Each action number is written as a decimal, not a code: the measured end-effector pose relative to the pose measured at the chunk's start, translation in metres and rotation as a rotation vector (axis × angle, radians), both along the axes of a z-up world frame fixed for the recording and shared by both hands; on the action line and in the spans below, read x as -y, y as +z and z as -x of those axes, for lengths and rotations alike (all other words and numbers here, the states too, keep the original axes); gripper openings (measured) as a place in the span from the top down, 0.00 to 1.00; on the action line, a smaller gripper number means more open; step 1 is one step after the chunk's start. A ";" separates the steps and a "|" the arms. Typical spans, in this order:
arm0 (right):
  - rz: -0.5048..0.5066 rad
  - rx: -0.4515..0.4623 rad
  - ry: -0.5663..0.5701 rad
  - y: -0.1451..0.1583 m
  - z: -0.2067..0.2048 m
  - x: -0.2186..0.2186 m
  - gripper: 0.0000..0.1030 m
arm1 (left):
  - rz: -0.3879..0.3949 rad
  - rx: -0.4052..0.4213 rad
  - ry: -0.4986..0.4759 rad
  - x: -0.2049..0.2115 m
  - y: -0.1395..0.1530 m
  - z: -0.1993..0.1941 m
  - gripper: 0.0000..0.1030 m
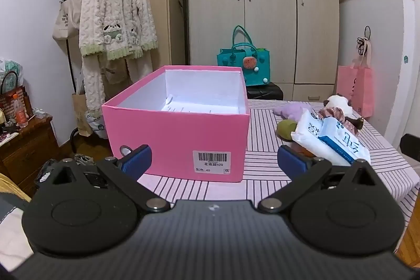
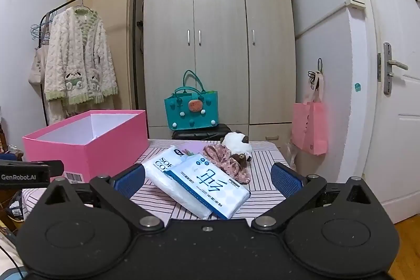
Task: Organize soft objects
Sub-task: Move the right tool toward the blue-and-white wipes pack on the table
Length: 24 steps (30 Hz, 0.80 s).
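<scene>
An open pink box (image 1: 181,138) stands on the striped table, with only a paper slip inside; it also shows in the right wrist view (image 2: 89,146). Right of it lie two white-blue tissue packs (image 1: 333,141) (image 2: 204,183), a floral fabric piece (image 2: 231,162), a white plush toy (image 2: 237,142), a purple soft item (image 1: 291,110) and a green one (image 1: 286,129). My left gripper (image 1: 214,160) is open and empty in front of the box. My right gripper (image 2: 207,179) is open, its fingers either side of the tissue packs without touching them.
The striped tablecloth (image 1: 262,162) ends at the right and near edges. A teal bag (image 2: 191,109) on a black case stands behind the table before the wardrobe (image 2: 218,43). A pink bag (image 2: 309,127) hangs right. A clothes rack with a robe (image 1: 115,25) stands left.
</scene>
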State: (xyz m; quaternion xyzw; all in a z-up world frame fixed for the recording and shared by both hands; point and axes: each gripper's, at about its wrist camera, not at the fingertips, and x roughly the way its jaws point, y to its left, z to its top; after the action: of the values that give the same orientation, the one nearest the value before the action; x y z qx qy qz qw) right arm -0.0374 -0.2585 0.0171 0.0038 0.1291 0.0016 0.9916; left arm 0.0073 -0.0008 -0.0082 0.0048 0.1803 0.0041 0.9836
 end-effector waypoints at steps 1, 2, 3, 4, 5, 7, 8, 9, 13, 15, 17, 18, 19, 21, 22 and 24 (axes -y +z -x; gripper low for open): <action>0.001 -0.002 -0.003 0.000 0.000 0.000 0.00 | 0.000 -0.001 0.000 -0.002 -0.001 0.000 0.00; 0.001 -0.004 -0.004 -0.001 -0.001 0.001 0.00 | -0.001 -0.004 0.000 -0.001 -0.001 -0.001 0.00; 0.002 -0.006 -0.007 -0.001 -0.001 0.001 0.00 | -0.001 -0.006 -0.002 -0.001 -0.001 -0.001 0.00; 0.004 -0.007 -0.009 -0.001 -0.001 0.001 0.00 | 0.001 -0.008 -0.005 -0.002 0.000 -0.001 0.00; 0.004 -0.008 -0.011 -0.001 -0.001 0.002 0.00 | 0.004 -0.012 -0.007 -0.003 0.001 0.000 0.00; 0.004 -0.010 -0.015 -0.001 -0.002 0.003 0.00 | 0.008 -0.014 -0.006 -0.002 0.000 -0.001 0.00; 0.004 -0.012 -0.016 -0.002 -0.002 0.004 0.00 | 0.007 -0.016 -0.006 -0.002 0.000 0.000 0.00; 0.004 -0.015 -0.018 -0.002 -0.002 0.004 0.00 | 0.006 -0.017 -0.006 -0.002 -0.001 -0.001 0.00; 0.002 -0.024 -0.028 -0.004 -0.004 0.007 0.00 | 0.002 -0.029 -0.010 0.001 -0.001 -0.002 0.00; -0.003 -0.030 -0.036 -0.005 -0.004 0.008 0.00 | 0.004 -0.034 -0.013 0.001 -0.003 -0.002 0.00; -0.012 -0.032 -0.042 -0.006 -0.005 0.010 0.00 | 0.004 -0.039 -0.014 0.001 -0.003 -0.003 0.00; -0.014 -0.033 -0.044 -0.007 -0.005 0.010 0.00 | 0.003 -0.041 -0.015 0.001 -0.003 -0.004 0.00; -0.016 -0.032 -0.044 -0.008 -0.005 0.011 0.00 | 0.000 -0.042 -0.016 0.002 -0.004 -0.004 0.00; -0.018 -0.029 -0.042 -0.011 -0.005 0.011 0.00 | -0.003 -0.044 -0.015 0.003 -0.006 -0.006 0.00; -0.018 -0.029 -0.042 -0.011 -0.005 0.011 0.00 | -0.005 -0.047 -0.016 0.003 -0.007 -0.006 0.00; -0.016 -0.024 -0.038 -0.012 -0.005 0.011 0.00 | -0.004 -0.053 -0.019 0.003 -0.009 -0.008 0.00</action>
State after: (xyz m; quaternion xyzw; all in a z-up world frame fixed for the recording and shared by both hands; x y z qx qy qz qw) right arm -0.0325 -0.2693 0.0046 0.0141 0.1410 -0.0162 0.9898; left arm 0.0148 -0.0038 -0.0168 0.0085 0.2061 -0.0049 0.9785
